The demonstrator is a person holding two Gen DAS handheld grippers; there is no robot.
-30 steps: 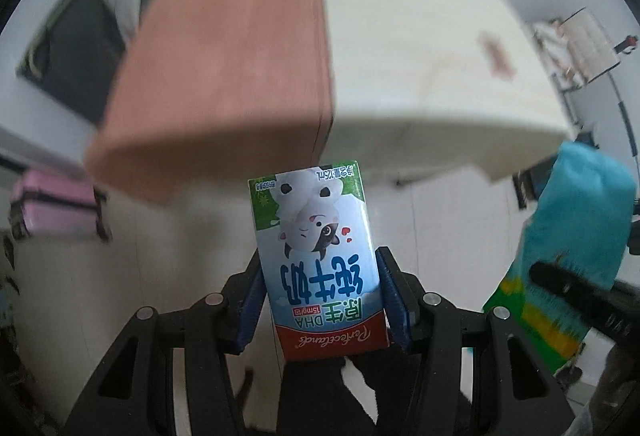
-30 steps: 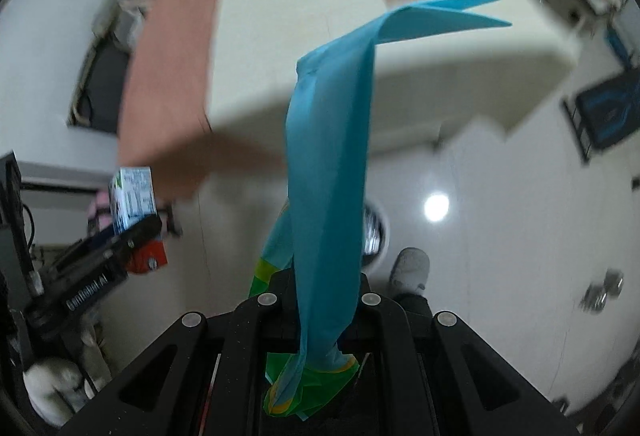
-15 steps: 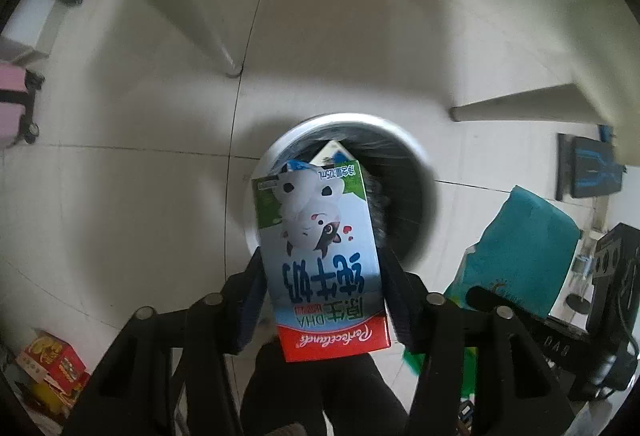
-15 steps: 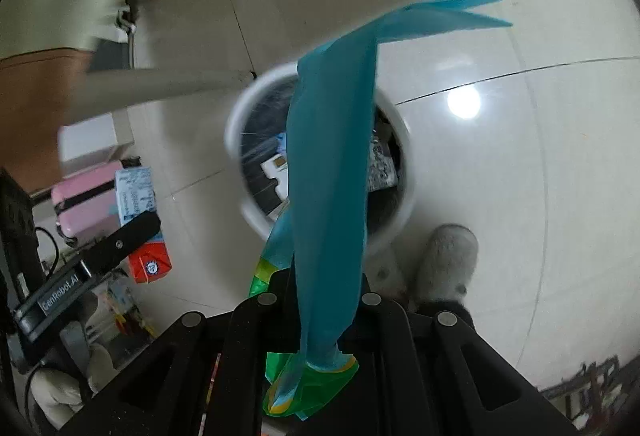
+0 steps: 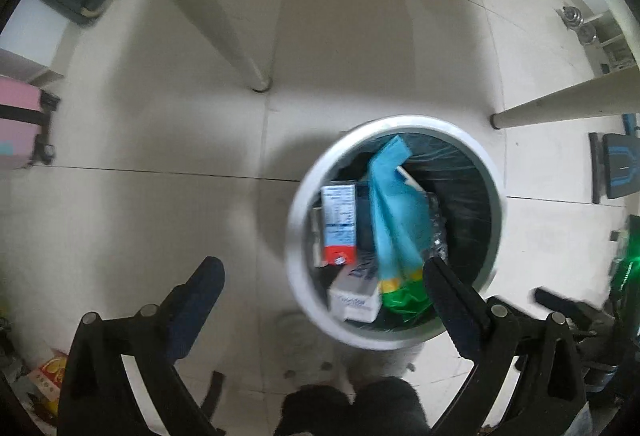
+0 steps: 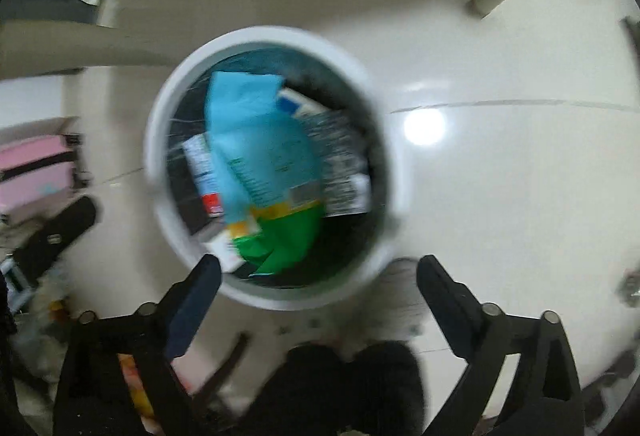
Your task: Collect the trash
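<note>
Both grippers, left gripper (image 5: 320,300) and right gripper (image 6: 318,290), have just been opening and hang released, nothing between them, bin (image 5: 296,204) in centre-right frame holding milk carton (image 5: 338,224) and blue bag (image 5: 396,212) lengthwise.

One bin (image 5: 394,343) stands on the floor. Inside it lie one blue-and-green bag (image 5: 394,220), one milk carton (image 5: 339,224), one white box (image 5: 354,300) and, in the blurred right wrist view, what looks like one dark printed wrapper (image 6: 340,160). Two table legs (image 5: 224,16) show. One pink suitcase (image 5: 18,128) stands at the left. Two grippers: left (image 5: 324,276), right (image 6: 318,270).
</note>
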